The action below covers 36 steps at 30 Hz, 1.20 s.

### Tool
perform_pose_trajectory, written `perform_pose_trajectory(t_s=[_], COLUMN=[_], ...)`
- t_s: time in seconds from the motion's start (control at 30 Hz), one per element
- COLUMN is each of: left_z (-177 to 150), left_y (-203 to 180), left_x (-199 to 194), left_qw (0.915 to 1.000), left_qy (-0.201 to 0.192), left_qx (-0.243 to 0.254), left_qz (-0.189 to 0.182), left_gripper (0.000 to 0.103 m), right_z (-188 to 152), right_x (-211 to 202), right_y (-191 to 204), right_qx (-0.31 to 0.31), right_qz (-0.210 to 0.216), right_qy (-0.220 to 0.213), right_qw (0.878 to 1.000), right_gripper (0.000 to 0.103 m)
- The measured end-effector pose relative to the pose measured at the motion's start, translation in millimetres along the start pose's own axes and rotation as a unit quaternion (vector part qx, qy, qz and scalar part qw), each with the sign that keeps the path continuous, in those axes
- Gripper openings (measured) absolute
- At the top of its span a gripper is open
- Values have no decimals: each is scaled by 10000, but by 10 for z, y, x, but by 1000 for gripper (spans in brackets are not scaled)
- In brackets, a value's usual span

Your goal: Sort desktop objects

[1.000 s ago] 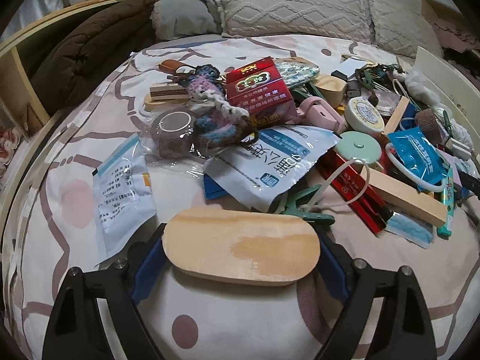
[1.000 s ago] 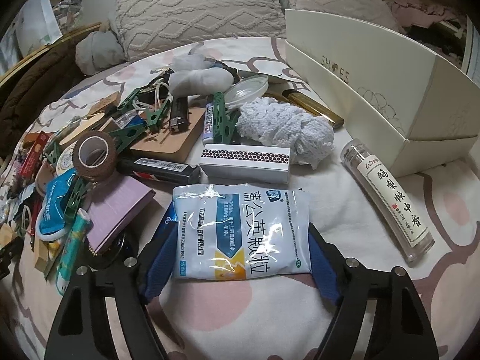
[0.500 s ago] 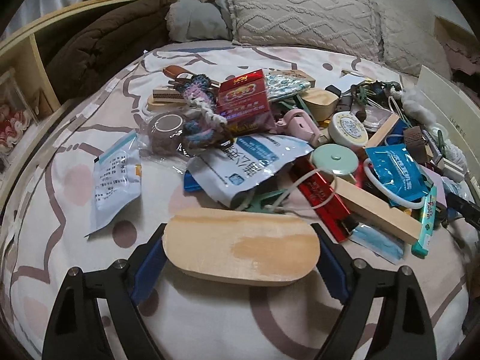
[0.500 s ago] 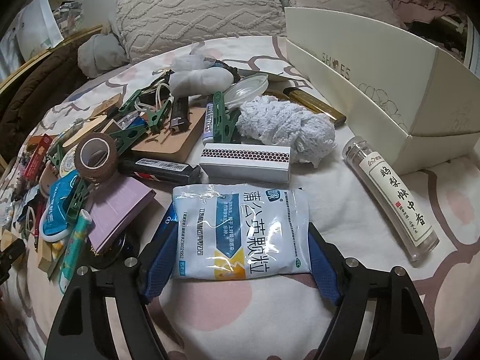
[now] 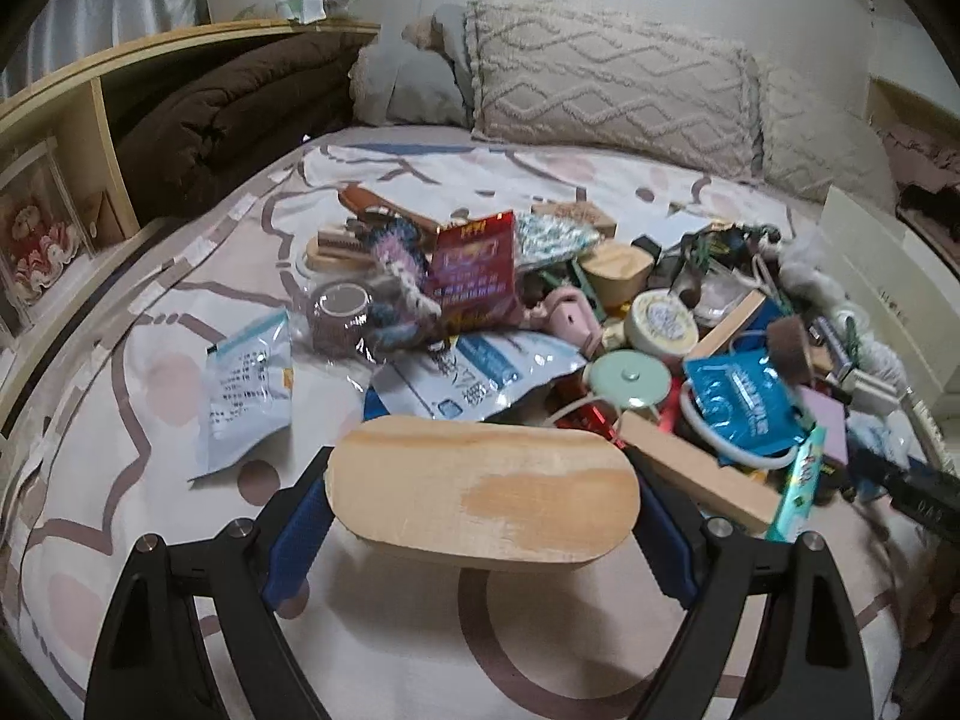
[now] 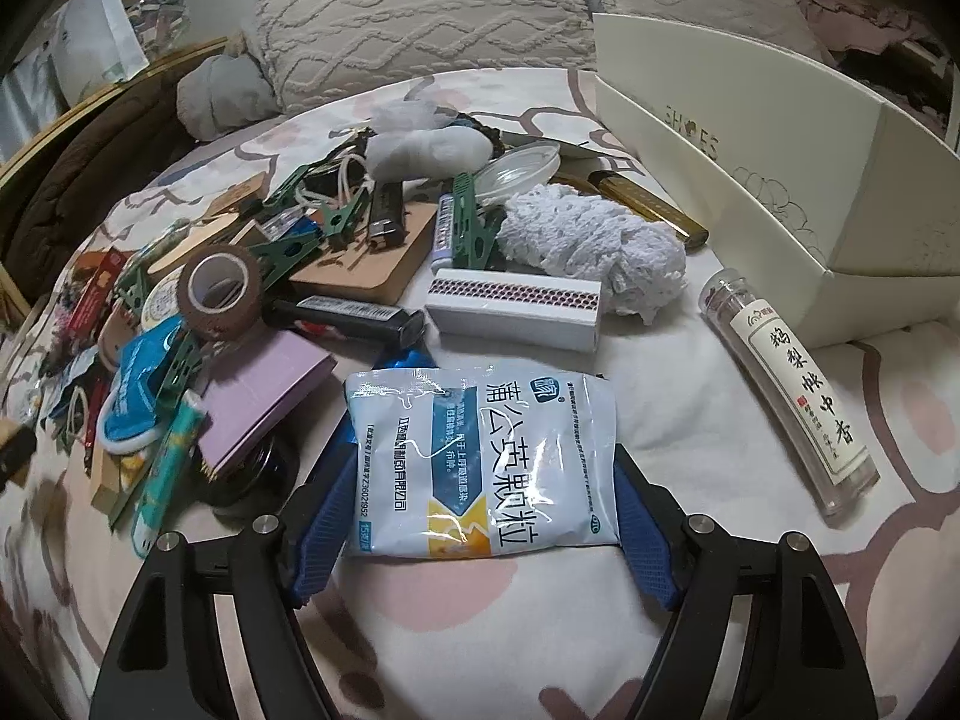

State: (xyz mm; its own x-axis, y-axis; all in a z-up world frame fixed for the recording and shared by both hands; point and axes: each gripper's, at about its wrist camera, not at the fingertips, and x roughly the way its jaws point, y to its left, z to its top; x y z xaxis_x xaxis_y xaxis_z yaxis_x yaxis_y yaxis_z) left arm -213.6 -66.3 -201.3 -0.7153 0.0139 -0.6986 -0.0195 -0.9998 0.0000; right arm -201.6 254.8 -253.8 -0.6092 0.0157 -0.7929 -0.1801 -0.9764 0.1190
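a wooden oval [image 5: 483, 489] is clamped end to end between the blue pads [image 5: 294, 531] of the left gripper [image 5: 480, 516] and is held clear of the patterned bedspread [image 5: 150, 540], in front of a heap of small things. just behind the oval lie a white-blue packet [image 5: 480, 369], a wood block [image 5: 696, 468] and a blue pouch [image 5: 741, 402]; a smaller packet [image 5: 249, 387] lies apart to the left, and a red box [image 5: 474, 273] leans up in the middle of the heap. further items in the heap are blurred and cannot be named with confidence. in the right wrist view a medicine sachet [image 6: 483, 462] sits between the pads [image 6: 327, 525] of the right gripper [image 6: 480, 528], which appear to press on both its edges; whether it rests on the bedspread cannot be told. beyond it lie a matchbox [image 6: 513, 306], a white cloth wad [image 6: 591, 249], a tape roll [image 6: 219, 291] and a purple pad [image 6: 261, 399]. an incense tube [image 6: 789, 393] lies to the right, just beside a cream shoe box [image 6: 750, 168].
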Motion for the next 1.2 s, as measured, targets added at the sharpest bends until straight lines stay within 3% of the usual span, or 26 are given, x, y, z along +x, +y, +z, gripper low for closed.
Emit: perform_pose_trajectory(t_s=[0.33,0.67,1.2], left_z=[-130,-173,-232], left_y=[-47,-266,-827], left_x=[-232,-539,-830], left_qw=[9998,9995,9973], left_qy=[-164,-291,-365], left_qx=[42,152,222], left_qz=[65,-6,-600], left_gripper=[90,90,90], right_z=[-36,-223,-358], right_x=[-119,-443,-903], right_y=[-72,-76,-585], right_qx=[142,-272,-160], right_qz=[238,304,156], right_qy=[-86,-256,-579], right_qw=[9996,9988,9981], right_gripper=[73,72,72])
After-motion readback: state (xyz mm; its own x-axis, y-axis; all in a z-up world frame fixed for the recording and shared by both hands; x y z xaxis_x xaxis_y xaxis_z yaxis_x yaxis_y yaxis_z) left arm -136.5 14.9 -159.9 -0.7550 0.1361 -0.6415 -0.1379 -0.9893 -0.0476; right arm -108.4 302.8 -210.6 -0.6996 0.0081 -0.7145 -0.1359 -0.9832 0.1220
